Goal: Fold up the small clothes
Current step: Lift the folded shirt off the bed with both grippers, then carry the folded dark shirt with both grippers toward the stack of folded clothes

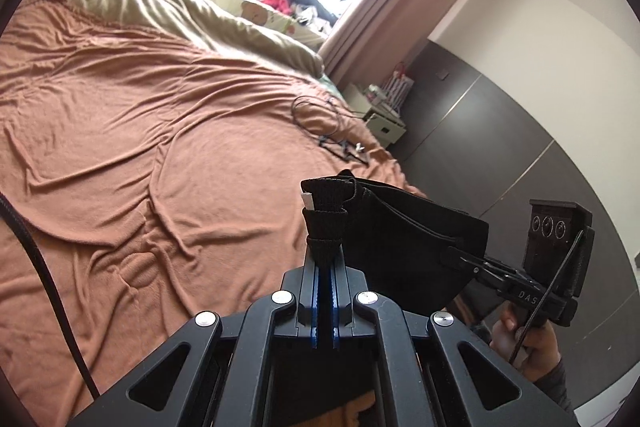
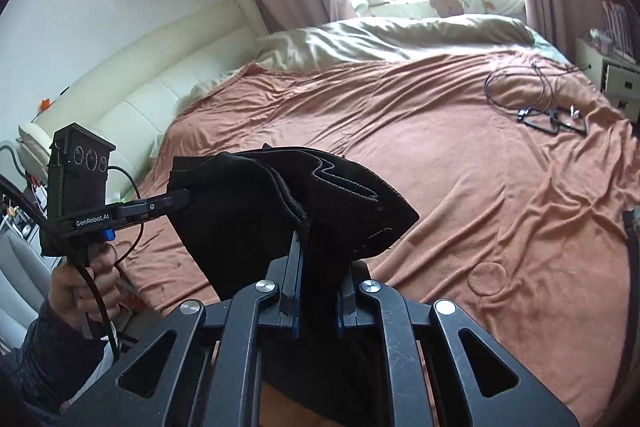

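A small black garment (image 1: pixel 408 239) with an elastic waistband hangs in the air above the bed, stretched between both grippers. In the left wrist view my left gripper (image 1: pixel 325 247) is shut on a bunched end of the waistband, and a white label shows just above the fingers. My right gripper (image 1: pixel 464 259) comes in from the right and pinches the other end. In the right wrist view the black garment (image 2: pixel 256 211) drapes over my right gripper (image 2: pixel 304 227), which is shut on the cloth, hiding its fingertips. The left gripper (image 2: pixel 186 197) grips the left corner, with a hand on its handle.
Below lies a bed with a wrinkled brown blanket (image 1: pixel 140 115) and a beige duvet (image 2: pixel 380 35) at the far end. Black cables and glasses (image 2: pixel 548 115) lie on the blanket's right side. A white nightstand (image 2: pixel 618 75) stands beyond them, a cream headboard (image 2: pixel 120 95) to the left.
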A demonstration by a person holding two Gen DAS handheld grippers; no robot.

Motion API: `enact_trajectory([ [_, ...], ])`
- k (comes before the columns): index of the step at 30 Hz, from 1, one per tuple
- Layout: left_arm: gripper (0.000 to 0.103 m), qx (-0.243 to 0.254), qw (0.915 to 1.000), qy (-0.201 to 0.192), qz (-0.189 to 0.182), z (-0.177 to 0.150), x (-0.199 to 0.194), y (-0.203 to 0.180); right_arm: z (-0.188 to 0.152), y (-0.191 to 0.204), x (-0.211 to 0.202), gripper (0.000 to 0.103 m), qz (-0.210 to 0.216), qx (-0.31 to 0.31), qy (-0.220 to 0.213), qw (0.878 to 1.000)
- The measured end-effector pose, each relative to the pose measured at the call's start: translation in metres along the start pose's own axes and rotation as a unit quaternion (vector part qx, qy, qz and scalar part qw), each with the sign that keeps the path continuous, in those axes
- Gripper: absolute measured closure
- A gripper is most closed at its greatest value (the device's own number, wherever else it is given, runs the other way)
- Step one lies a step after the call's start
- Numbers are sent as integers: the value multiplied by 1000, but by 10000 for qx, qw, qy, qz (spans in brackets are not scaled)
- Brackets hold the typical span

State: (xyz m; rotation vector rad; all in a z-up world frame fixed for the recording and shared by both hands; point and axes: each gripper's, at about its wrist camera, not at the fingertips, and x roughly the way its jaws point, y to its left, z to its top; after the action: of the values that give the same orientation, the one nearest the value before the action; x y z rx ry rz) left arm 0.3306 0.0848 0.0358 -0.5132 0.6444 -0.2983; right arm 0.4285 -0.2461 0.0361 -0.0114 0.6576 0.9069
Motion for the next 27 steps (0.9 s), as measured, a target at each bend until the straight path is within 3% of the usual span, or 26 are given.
enact_trajectory([
  [12, 99, 499, 9974, -385, -349, -17, -76, -96, -53, 47, -140, 95, -308, -236, -588, 9975],
  [19, 99, 782, 9942, -439, -602, -30, -99, -152, -81, 60, -218, 95, -528, -240, -806, 9951],
  [27, 99, 1065, 9893, -339, -935, -42, -101, -212, -105, 60, -277, 95, -771, -104, -1009, 9919],
])
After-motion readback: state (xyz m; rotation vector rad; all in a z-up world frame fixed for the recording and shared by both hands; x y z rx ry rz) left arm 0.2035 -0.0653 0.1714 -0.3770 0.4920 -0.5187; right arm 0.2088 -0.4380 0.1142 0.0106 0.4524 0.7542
